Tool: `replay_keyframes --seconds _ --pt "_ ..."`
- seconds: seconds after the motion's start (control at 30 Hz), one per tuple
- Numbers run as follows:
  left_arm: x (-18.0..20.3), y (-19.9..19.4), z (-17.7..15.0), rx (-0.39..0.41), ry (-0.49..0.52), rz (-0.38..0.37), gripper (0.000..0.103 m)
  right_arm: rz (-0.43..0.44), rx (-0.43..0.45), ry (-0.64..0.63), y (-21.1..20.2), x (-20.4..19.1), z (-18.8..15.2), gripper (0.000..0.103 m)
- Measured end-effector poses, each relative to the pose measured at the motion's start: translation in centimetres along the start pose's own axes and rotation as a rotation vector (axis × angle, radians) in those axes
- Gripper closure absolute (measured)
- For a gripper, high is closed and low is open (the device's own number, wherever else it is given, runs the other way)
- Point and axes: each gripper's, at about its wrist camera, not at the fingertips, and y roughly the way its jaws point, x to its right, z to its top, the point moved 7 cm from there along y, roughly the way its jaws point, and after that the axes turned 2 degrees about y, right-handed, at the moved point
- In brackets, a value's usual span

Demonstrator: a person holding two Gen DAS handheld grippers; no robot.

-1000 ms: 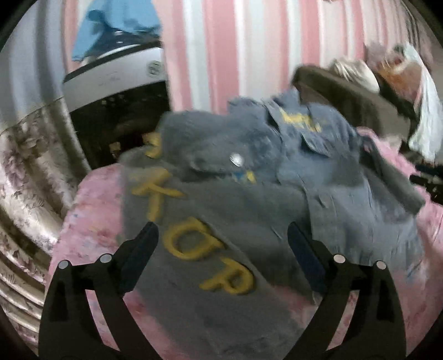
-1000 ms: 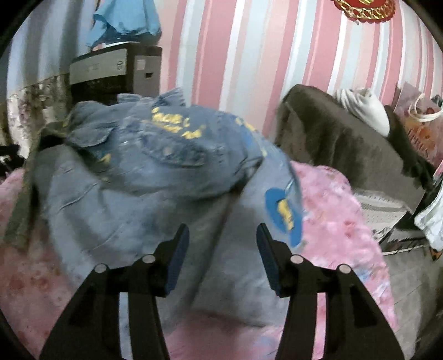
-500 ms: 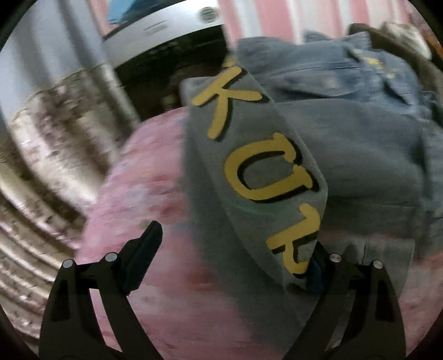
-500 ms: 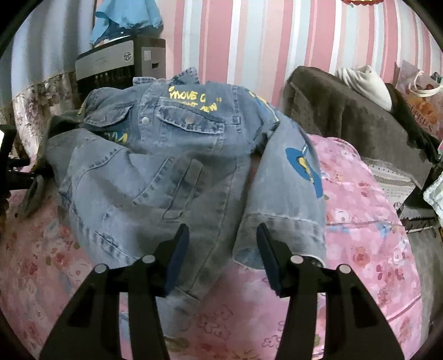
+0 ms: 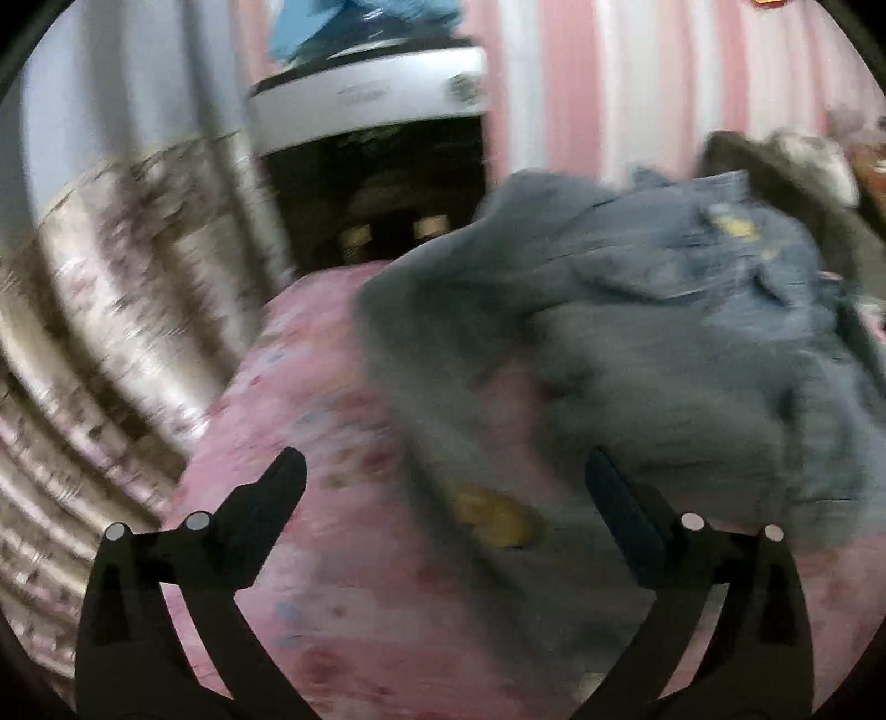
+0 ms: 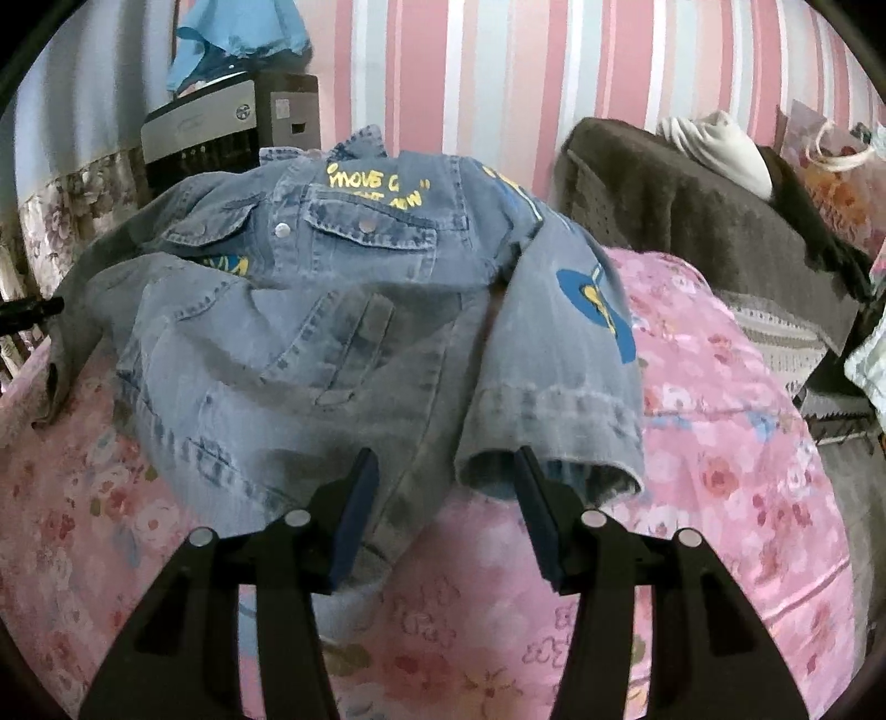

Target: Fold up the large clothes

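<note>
Right wrist view showed the denim jacket (image 6: 332,310) lying front-up and rumpled on the pink floral bedspread (image 6: 720,471), collar toward the striped wall, yellow lettering across the chest and one sleeve (image 6: 559,365) folded down along its side so the cuff sat at the near hem. The right gripper (image 6: 446,515) hung just above that hem with its jaws parted and nothing between them, the cuff lying close by its outer finger; I judged it was placed there because the hem and cuff were the nearest free edges to pinch for a fold. In the left wrist view, heavily blurred, the left gripper (image 5: 443,498) also stood wide open and empty, over the bedspread (image 5: 310,443) at the jacket's (image 5: 637,332) other side, where a grey fold of cloth with a yellow patch (image 5: 493,518) lay between the finger lines; whether cloth touched either finger could not be told through the blur. The body of the garment seemed not yet folded, only a sleeve laid in. Around the bed stood a silver and black appliance (image 6: 199,138) with a blue cloth (image 6: 243,33) draped on top, a floral curtain (image 5: 111,310) at the left, and a dark brown sofa (image 6: 692,221) carrying a white bundle (image 6: 720,149) on the right. Nothing lay on the jacket itself; the bunched ridges in the denim looked like the main hindrance to a flat fold.
</note>
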Motion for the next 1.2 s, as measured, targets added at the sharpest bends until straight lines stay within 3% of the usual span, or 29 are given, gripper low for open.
replay_keyframes --seconds 0.07,0.23,0.33,0.37,0.43,0.47,0.5,0.53,0.6,0.8,0.93,1.07,1.2 --pt "1.9 -0.1 0.5 0.015 0.044 -0.033 0.003 0.017 -0.010 0.013 0.1 0.1 -0.4 0.051" --pt "4.3 2.7 0.6 -0.004 0.135 -0.026 0.003 0.034 -0.020 0.021 0.0 -0.4 -0.7 0.051" --pt "4.9 4.5 0.8 -0.012 0.144 -0.058 0.004 0.046 -0.024 0.016 0.0 -1.0 -0.7 0.051" --pt "5.1 4.8 0.9 -0.008 0.141 -0.082 0.008 0.045 -0.025 0.011 0.0 -1.2 -0.7 0.051" --pt "6.1 5.2 0.9 -0.025 0.144 -0.155 0.033 0.043 -0.028 0.006 0.2 -1.4 -0.7 0.051" --pt "6.3 5.5 0.7 -0.042 0.141 -0.194 0.060 0.045 -0.029 0.007 0.3 -1.4 -0.6 0.051" --pt "6.7 5.7 0.5 -0.061 0.133 -0.224 0.072 0.046 -0.031 0.008 0.4 -1.4 -0.6 0.051" --pt "6.8 5.7 0.4 -0.065 0.132 -0.219 0.073 0.048 -0.031 0.007 0.5 -1.4 -0.5 0.051" --pt "7.2 5.4 0.1 -0.071 0.150 -0.214 0.088 0.052 -0.032 0.005 0.6 -1.5 -0.3 0.051" --pt "6.9 2.9 -0.5 -0.111 0.133 -0.224 0.094 0.073 -0.056 0.001 1.2 -1.9 -0.5 0.051" --pt "6.8 2.1 -1.0 -0.115 0.149 -0.190 0.094 0.128 -0.116 0.019 2.8 -2.4 -1.3 0.052" --pt "7.3 2.1 -1.0 -0.111 0.163 -0.159 0.094 0.169 -0.141 0.005 3.7 -3.6 -1.7 0.077" --pt "7.3 2.0 -0.9 -0.110 0.155 -0.154 0.096 0.168 -0.102 -0.045 3.0 -4.2 -1.1 0.084"
